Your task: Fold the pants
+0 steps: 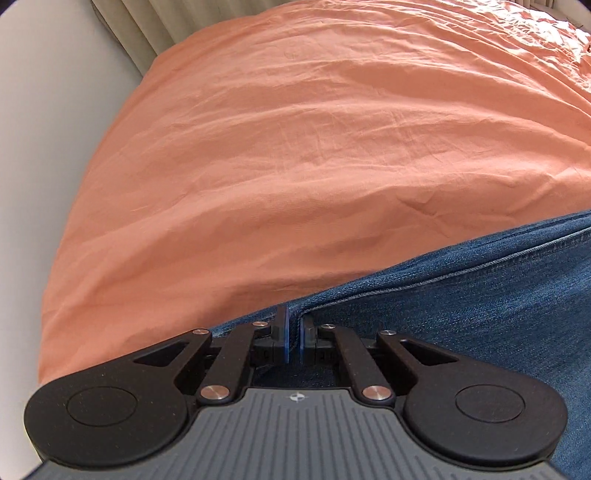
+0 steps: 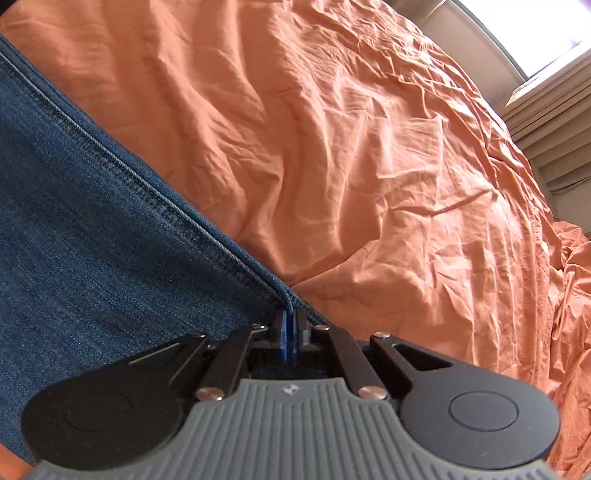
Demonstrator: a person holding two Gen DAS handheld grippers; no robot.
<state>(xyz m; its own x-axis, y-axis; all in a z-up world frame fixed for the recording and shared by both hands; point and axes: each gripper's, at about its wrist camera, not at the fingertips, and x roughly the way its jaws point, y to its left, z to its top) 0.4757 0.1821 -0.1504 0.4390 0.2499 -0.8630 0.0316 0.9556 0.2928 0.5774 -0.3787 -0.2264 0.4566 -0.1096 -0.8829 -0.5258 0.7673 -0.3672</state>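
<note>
The blue denim pants point(image 1: 461, 295) stretch from my left gripper point(image 1: 294, 325) to the lower right of the left wrist view. The left jaws are shut on the pants' stitched edge. In the right wrist view the pants point(image 2: 92, 240) fill the left side, with a stitched hem running diagonally down to my right gripper point(image 2: 291, 325). The right jaws are shut on that hem. The cloth hangs taut between the two grippers, above the orange bed cover point(image 1: 295, 129).
The wrinkled orange bed cover point(image 2: 388, 147) fills most of both views. A white wall and a curtain point(image 1: 140, 29) stand at the left. A window and radiator point(image 2: 546, 96) lie at the far right.
</note>
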